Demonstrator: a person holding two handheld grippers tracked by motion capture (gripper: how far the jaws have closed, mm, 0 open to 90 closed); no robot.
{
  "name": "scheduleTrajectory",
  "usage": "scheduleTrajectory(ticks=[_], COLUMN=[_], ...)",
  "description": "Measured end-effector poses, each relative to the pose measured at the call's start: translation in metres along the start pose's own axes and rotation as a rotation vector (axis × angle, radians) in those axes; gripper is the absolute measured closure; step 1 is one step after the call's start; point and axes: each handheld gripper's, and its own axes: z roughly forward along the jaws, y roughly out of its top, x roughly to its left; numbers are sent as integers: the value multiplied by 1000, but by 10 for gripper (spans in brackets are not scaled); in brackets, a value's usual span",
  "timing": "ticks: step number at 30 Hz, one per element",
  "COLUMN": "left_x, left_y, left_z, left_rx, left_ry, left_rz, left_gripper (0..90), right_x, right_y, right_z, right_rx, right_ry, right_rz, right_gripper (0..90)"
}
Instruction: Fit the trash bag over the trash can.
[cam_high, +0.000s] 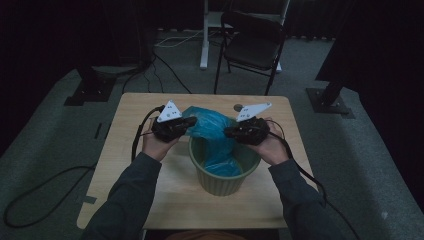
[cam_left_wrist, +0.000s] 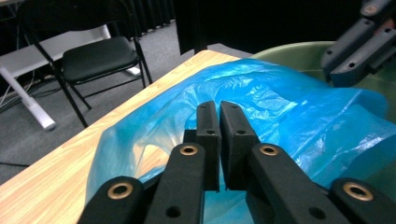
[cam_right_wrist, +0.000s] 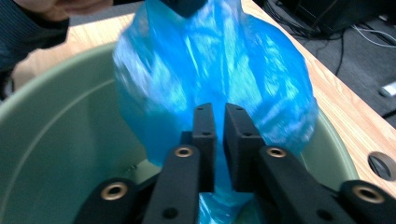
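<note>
Table (cam_high: 150, 200): light wood, seen from above, with the person's two forearms in dark sleeves coming in from the near edge.

Bin (cam_high: 220, 182): a ribbed, pale green round bin standing on the table between the two hands, nearer the front edge than the back; its inner wall is smooth and green in the right gripper view.

Blue bag (cam_high: 212, 132): thin, crinkled blue plastic — its upper part is stretched between the two grippers above the bin's far rim, its lower part hangs down inside the bin. In the left gripper view the film spreads over the table edge and the bin's rim.

Left gripper (cam_left_wrist: 218, 109): held at the bag's left edge, over the table just beside the bin. Its two black jaws are pressed nearly together with blue film pinched between them.

Right gripper (cam_right_wrist: 219, 112): held over the bin's right rim, pointing down into it. Its jaws are drawn close on a fold of the bag — the film runs on below them, though the blur there makes the exact grip point hard to fix.

Hands: left hand (cam_high: 156, 144) and right hand (cam_high: 272, 147) each wrap a gripper body from below.

Chair (cam_high: 252, 47): black folding chair on the grey carpet beyond the table's far edge.

Cables (cam_high: 40, 192): dark leads trail from both grippers off the table to the floor.
</note>
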Motion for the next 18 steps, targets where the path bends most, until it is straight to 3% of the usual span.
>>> scheduleTrajectory(ticks=[18], left_x=[-25], left_y=[1], left_z=[-1], left_rx=[-24], left_ry=[-56], left_rz=[58], left_gripper=[887], right_x=[1], right_y=[20], right_z=[14], right_rx=[-11], right_ry=[-22], right_rz=[-20], right_gripper=[706])
